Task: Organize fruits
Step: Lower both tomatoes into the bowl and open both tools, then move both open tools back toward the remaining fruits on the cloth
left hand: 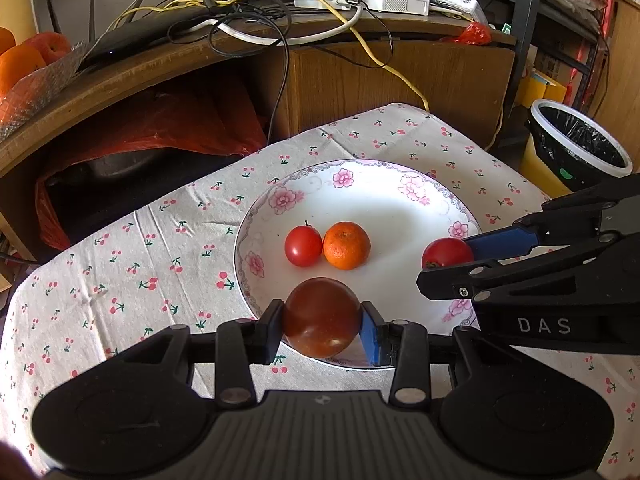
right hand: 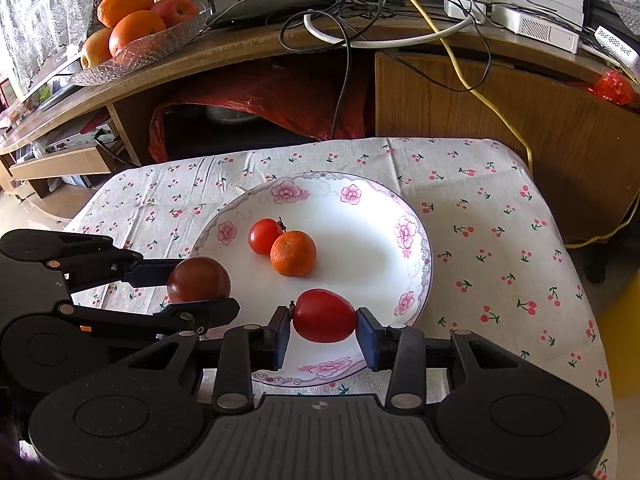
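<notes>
A white plate with pink flowers (left hand: 400,216) (right hand: 360,216) sits on the cherry-print cloth. On it lie a small red tomato (left hand: 303,246) (right hand: 264,236) and a mandarin (left hand: 346,245) (right hand: 293,253), touching each other. My left gripper (left hand: 322,320) (right hand: 198,280) is shut on a dark red tomato (left hand: 322,316) (right hand: 199,280) over the plate's near rim. My right gripper (right hand: 323,316) (left hand: 450,258) is shut on a bright red tomato (right hand: 324,315) (left hand: 446,252) over the plate's right side. Both tomatoes appear held just above the plate.
A glass bowl (right hand: 160,46) of oranges and an apple stands on the wooden desk behind, among cables and a router (right hand: 280,4). A lined waste bin (left hand: 580,144) stands to the right of the table. A red bag (left hand: 180,120) lies under the desk.
</notes>
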A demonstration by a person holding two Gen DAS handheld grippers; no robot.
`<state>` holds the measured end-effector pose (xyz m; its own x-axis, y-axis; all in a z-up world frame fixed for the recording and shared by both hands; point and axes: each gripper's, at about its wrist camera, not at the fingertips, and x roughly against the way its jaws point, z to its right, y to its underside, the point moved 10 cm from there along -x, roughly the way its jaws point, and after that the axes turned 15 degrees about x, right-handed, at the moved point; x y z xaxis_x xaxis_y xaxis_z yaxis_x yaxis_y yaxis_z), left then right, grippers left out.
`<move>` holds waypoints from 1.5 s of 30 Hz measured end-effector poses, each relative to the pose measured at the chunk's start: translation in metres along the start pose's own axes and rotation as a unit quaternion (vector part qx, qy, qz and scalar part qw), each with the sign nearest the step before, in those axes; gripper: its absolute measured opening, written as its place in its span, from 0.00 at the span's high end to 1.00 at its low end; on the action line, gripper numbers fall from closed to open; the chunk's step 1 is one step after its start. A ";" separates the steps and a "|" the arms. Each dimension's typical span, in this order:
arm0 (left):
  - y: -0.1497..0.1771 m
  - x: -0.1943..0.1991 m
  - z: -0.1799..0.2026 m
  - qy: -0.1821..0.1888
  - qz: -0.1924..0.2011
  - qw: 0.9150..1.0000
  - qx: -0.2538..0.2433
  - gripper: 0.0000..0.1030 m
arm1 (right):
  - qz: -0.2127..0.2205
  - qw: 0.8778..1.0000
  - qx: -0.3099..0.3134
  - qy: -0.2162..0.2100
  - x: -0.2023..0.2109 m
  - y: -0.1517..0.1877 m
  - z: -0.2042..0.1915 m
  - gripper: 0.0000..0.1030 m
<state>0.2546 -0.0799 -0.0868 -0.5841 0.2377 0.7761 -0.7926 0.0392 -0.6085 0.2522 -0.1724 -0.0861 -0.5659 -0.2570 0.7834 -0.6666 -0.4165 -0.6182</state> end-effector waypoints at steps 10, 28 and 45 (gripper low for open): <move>-0.001 0.000 -0.001 -0.003 0.004 1.000 0.000 0.54 | 0.000 1.000 -0.004 0.002 -0.002 0.000 0.002 0.65; -0.004 0.015 -0.002 0.001 0.020 1.000 -0.004 0.53 | 0.008 1.000 0.002 0.004 0.008 0.001 -0.001 0.60; 0.006 0.039 -0.013 0.003 0.030 1.000 -0.006 0.49 | 0.004 1.000 0.029 -0.011 0.015 0.007 -0.025 0.58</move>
<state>0.2293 -0.0573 -0.0619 -0.6295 0.2455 0.7372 -0.7540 0.0363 -0.6559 0.2271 -0.1576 -0.0805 -0.5597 -0.2790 0.7803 -0.6332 -0.4634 -0.6199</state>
